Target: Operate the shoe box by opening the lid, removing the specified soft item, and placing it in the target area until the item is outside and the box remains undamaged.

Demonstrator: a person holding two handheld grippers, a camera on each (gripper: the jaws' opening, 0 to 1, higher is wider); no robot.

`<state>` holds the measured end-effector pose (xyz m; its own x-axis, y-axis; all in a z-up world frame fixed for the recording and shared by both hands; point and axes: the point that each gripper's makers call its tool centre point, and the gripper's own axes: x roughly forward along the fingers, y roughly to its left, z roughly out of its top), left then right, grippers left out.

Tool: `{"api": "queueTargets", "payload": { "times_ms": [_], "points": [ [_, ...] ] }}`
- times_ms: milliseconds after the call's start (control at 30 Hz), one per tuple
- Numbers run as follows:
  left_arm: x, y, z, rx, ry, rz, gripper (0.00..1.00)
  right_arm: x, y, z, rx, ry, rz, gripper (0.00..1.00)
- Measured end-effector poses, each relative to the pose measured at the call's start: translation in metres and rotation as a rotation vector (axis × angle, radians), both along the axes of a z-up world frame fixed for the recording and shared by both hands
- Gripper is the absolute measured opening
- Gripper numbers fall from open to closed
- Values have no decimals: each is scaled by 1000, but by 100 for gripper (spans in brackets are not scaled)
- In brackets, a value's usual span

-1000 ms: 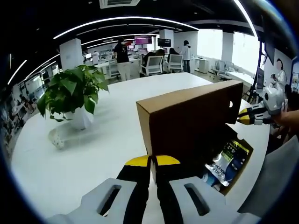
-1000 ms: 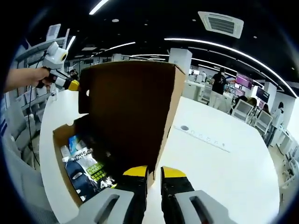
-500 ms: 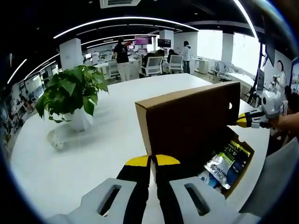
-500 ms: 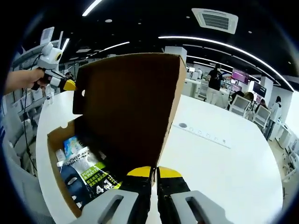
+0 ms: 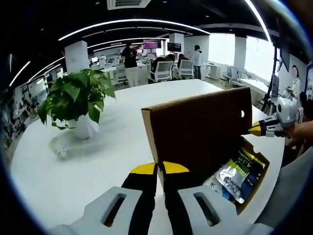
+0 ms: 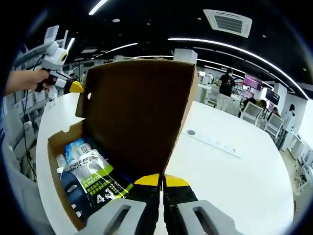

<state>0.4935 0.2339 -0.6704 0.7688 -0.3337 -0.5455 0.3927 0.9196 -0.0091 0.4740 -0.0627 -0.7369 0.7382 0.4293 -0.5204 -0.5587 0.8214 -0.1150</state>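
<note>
Standing open on a white bench (image 5: 112,147) in a large office, a cardboard shoe box (image 6: 61,164) has its lid (image 5: 200,127) raised upright, held at both ends by yellow-tipped grippers. In the left gripper view, the left gripper (image 5: 160,169) has its jaws closed together on the near edge of the lid, while the right gripper (image 5: 261,129) comes in from the far side in a person's hand (image 5: 301,131) and meets the lid's other end near a small round hole. In the right gripper view, the right gripper (image 6: 161,179) is likewise pinched narrow on the lid's lower corner, and the left gripper (image 6: 73,86) touches the lid's far upper corner.

Inside the box lies the soft item, a dark pouch (image 6: 95,181) with silver and green printing, resting on other packets; in the left gripper view it shows below the lid. A potted plant (image 5: 76,100) in a white pot stands on the bench well apart from the box, and a flat power strip (image 6: 212,144) lies on the bench on the lid's outer side. People (image 5: 129,56) and office chairs (image 5: 161,69) fill the background.
</note>
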Motion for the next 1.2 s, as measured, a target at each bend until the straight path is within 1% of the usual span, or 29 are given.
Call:
{"api": "queueTargets", "payload": {
  "times_ms": [100,233,300,600,867,1000,1133,1200],
  "points": [
    [0,-1,-3,3,4,4,2,0,0,0,-4,2,2,0],
    [-4,-1,-13,13,25,6,3,1,0,1,-11,1,7,0],
    [-6,1,-18,15,38,21,5,2,1,1,-11,2,8,0],
    [-16,2,-40,1,92,41,7,4,1,1,-17,4,12,0],
    [-23,-4,-58,-14,138,40,6,5,0,2,-13,10,10,0],
    [-23,-3,-62,-11,148,48,1,7,0,2,-11,13,9,0],
    [-21,-3,-61,-9,130,51,1,9,0,2,-9,13,7,0],
    [-21,-3,-60,-14,131,53,1,11,0,2,-8,16,5,0]
  ]
}}
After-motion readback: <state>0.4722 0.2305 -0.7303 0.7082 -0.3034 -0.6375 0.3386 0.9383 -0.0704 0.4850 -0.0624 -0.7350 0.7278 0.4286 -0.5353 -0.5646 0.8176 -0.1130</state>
